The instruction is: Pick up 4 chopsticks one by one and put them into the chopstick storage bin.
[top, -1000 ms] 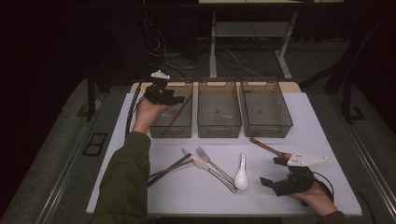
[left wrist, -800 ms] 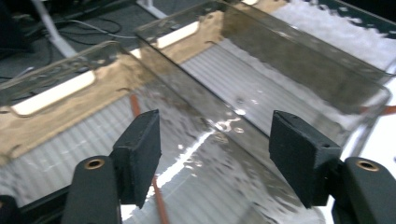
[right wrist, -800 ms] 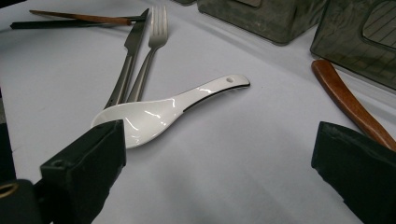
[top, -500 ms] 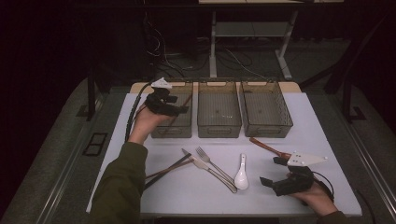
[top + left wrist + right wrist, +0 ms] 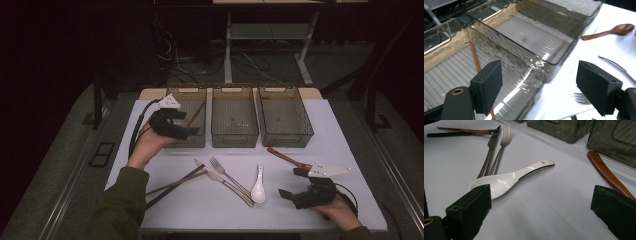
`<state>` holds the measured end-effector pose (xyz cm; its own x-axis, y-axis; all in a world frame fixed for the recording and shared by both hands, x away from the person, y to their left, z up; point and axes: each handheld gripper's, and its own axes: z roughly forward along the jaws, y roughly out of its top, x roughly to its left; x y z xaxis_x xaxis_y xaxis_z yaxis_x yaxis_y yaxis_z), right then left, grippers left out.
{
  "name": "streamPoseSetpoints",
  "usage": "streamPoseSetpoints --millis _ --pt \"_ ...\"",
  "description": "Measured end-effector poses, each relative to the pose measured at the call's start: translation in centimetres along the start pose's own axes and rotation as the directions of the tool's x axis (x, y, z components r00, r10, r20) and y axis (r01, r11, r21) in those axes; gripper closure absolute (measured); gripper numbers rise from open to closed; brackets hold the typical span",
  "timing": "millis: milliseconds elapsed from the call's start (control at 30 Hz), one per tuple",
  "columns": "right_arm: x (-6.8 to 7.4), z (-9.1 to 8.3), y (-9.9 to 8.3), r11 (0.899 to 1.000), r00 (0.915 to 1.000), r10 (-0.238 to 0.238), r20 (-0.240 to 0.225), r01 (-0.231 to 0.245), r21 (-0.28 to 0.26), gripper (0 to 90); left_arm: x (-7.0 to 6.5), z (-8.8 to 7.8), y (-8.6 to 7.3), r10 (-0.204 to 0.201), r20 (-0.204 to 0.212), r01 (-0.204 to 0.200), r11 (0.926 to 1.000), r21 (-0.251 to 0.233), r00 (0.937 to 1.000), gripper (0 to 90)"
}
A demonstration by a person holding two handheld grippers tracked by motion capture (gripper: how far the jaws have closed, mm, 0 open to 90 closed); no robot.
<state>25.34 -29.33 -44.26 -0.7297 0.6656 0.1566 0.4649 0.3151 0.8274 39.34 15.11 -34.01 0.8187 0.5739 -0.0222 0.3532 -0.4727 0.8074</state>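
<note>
Three smoky clear plastic bins (image 5: 235, 142) stand in a row at the table's far edge; the leftmost holds one reddish-brown chopstick (image 5: 474, 59), the middle and right ones look empty. Sorting cutlery into bins seems the job. Left gripper (image 5: 184, 131) hovers at that leftmost bin's near rim, jaws wide apart and empty. Right gripper (image 5: 291, 183) rests low, jaws spread, facing the white ceramic soup spoon (image 5: 506, 180) lying beside the steel fork (image 5: 500, 150). Next likely calls for closing on a utensil.
</note>
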Motion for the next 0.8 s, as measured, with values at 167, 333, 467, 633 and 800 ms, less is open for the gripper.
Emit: streamPoseSetpoints --millis 167,333,467,633,800 --pt "-0.1 0.0 0.0 1.000 1.0000 0.006 0.003 -0.006 -0.007 2.9 -1.3 -0.5 -0.7 0.014 0.020 -0.013 0.9998 -0.012 0.9997 18.4" --pt "-0.1 0.1 0.1 1.000 0.9999 0.010 -0.001 -0.010 0.005 3.0 -2.7 -0.9 -1.5 0.031 0.030 -0.030 0.9994 -0.019 0.9991 16.7" --pt "-0.1 0.2 0.3 1.000 1.0000 0.006 0.001 -0.006 -0.003 2.9 -3.7 -1.1 -2.4 0.037 0.051 -0.036 0.9991 -0.025 0.9980 15.4" --pt "-0.2 0.3 0.3 1.000 1.0000 -0.001 0.000 0.001 0.000 2.9 -4.7 -1.4 -3.6 0.045 0.068 -0.043 0.9986 -0.031 0.9967 14.6" --pt "0.0 0.3 0.1 1.000 1.0000 -0.004 -0.005 0.004 0.008 2.9 -5.3 -1.6 -4.9 0.052 0.088 -0.050 0.9985 -0.022 0.9948 14.5"
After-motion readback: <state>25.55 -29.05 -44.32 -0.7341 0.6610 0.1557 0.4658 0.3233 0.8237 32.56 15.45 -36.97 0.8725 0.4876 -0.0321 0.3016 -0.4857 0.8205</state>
